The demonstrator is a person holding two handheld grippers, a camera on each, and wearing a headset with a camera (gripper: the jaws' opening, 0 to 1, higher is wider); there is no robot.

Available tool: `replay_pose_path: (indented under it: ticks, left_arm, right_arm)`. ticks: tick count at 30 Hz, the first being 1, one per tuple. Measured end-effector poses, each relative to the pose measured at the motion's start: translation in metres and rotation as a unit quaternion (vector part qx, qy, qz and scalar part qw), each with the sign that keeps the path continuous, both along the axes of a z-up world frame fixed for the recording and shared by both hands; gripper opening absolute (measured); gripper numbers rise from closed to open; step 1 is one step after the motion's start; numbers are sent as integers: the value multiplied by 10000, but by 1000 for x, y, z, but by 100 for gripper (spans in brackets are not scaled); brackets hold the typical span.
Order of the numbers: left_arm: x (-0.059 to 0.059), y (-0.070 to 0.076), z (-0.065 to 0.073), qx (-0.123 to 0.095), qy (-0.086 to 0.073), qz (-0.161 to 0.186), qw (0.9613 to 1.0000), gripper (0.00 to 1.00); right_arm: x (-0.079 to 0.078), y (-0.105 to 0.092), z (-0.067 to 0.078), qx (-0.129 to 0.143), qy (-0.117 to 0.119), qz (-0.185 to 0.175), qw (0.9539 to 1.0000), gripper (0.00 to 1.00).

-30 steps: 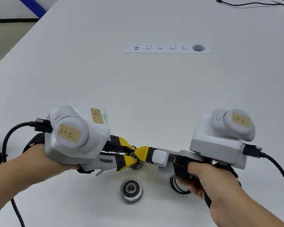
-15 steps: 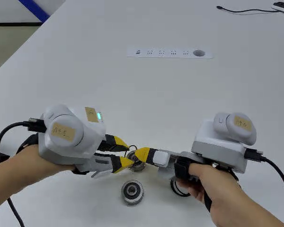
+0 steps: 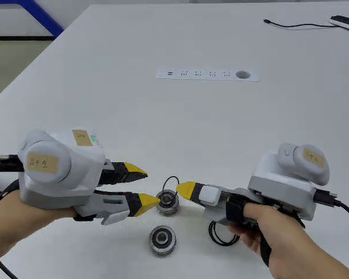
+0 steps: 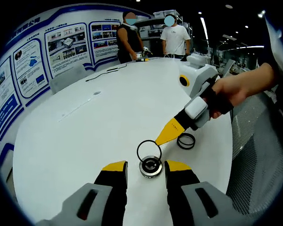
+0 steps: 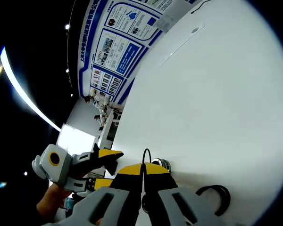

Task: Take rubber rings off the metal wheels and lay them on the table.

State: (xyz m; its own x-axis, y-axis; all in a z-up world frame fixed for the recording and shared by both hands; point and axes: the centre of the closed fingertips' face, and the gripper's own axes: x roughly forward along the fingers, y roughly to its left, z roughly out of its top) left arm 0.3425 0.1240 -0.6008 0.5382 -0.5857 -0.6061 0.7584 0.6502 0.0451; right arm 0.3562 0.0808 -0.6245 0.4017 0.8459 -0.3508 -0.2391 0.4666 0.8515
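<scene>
the right claw [image 3: 186,189] is closed, its yellow tips pressed together on a thin black rubber ring [image 4: 149,150]. the ring stands as a loop just above the metal wheel [image 3: 167,201]. i cannot tell whether its lower edge is free of the wheel or caught on the rim. the left claw [image 3: 139,186] is wide apart, with one jaw on each side of this wheel, and it clamps nothing.

what could go wrong, in my judgement: the ring is held only by a small pinch at the very tips. if it is caught on the rim, a pull may stretch it until it slips out and snaps back. because the left claw does not hold the wheel, the wheel may also be dragged or rolled over the smooth white tabletop [image 3: 180,128] together with the ring.

around the wheel: a second wheel [image 3: 162,238] lies just beside it, on the side nearer to the person, and i cannot tell if it carries a ring. loose rings [image 3: 221,233] lie on the right of the wheel, partly under the right hand. a power strip [image 3: 208,74] is set in the tabletop well beyond the wheel, and a cable [image 3: 296,24] lies farther away. none of these seems to stand in the way, but the second wheel is close enough to be knocked.
</scene>
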Motion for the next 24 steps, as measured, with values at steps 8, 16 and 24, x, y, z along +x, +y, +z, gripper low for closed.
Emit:
replay_pose_path:
  ticks: [8,16,24]
  left_arm:
    - [-3,-2,8,-39,-187,105,9998,42]
    - [-9,-2,14,-124,-304,188,9993,45]
    - [-16,-3,11,-177,-319,265,9990,46]
  right_arm:
    - [-6,-23,-3,-8,147,-302,9994,2]
    - [-17,-42,-8,-15,269,-534,9982,2]
    - [-27,-58,-17,-173,357,-639,9972,2]
